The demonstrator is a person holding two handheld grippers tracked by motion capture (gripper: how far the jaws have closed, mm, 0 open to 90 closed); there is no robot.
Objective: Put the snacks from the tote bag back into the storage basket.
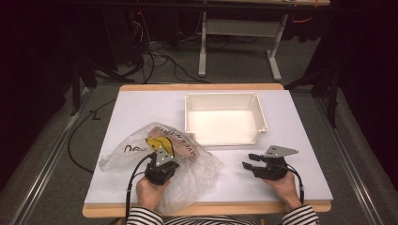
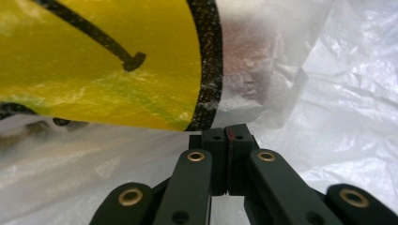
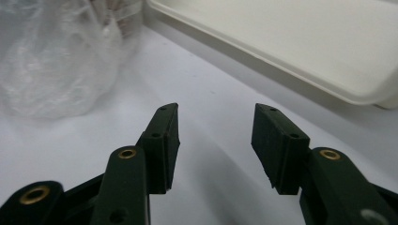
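White table [image 1: 141, 110], dark room, cables.

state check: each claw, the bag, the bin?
left claw: shut on plastic bag
right claw: open, holding nothing, over the table
plastic bag: crumpled, lying on the table, something inside
white bin: upright, open-topped, looks empty

The plastic bag [image 1: 187, 164] is thin, crinkled, translucent film with a glossy yellow print [image 2: 94, 61]. The tray [image 1: 225, 118] looks like smooth, matt white plastic. The worktop [image 1: 141, 108] is smooth matt white with a wood edge. The right hand-held gripper [image 3: 215, 145] has matt black jaws with brass-coloured rivets.
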